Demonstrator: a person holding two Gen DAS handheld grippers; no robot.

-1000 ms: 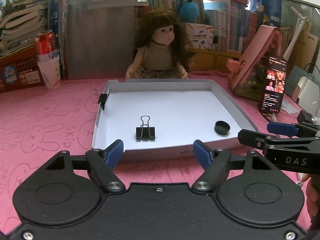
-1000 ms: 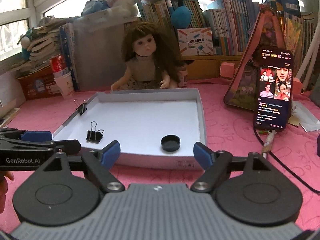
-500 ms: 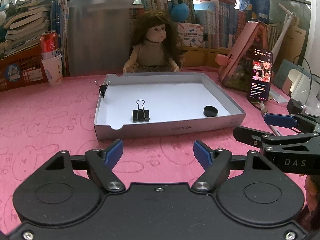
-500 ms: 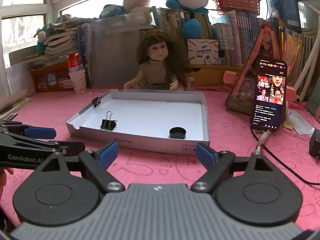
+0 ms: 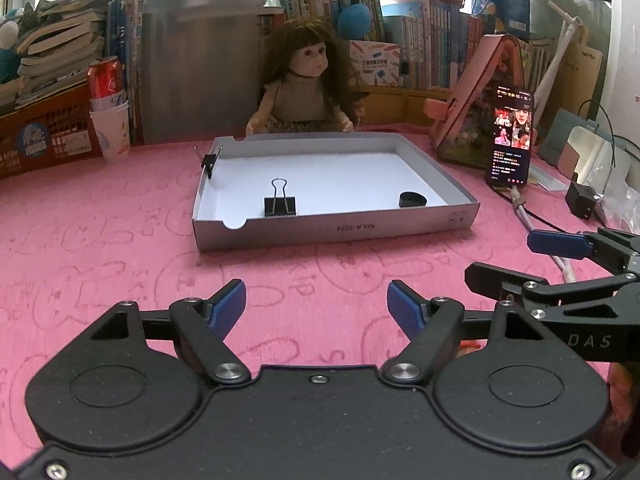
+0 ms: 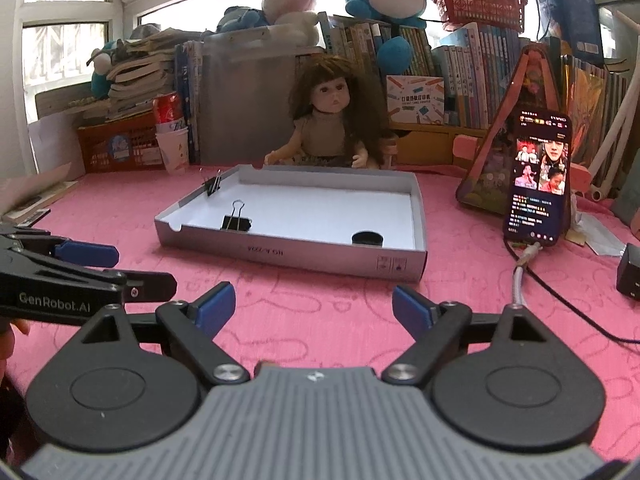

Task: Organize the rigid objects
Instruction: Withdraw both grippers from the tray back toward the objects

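At the bottom of the left wrist view, the left gripper has its blue-padded fingers spread wide, holding nothing and hanging over bare pink desk. The right gripper looks the same in its own view: fingers wide apart, empty, above the desk cloth. Each gripper shows at the edge of the other's frame, the right one at the lower right of the left view, the left one at the lower left of the right view.

In the middle of both frames, beyond the fingertips, lies a shallow grey cardboard tray with a white floor. Inside it a black binder clip stands near the front wall, left of centre, wire handles up. A round black cap lies near the front right corner, well apart from the clip. A second binder clip is clamped on the tray's left wall toward the back.

Behind the tray sits a doll. A lit phone leans on a pink stand at right, its cable trailing over the desk. A red can sits in a paper cup at upper left.
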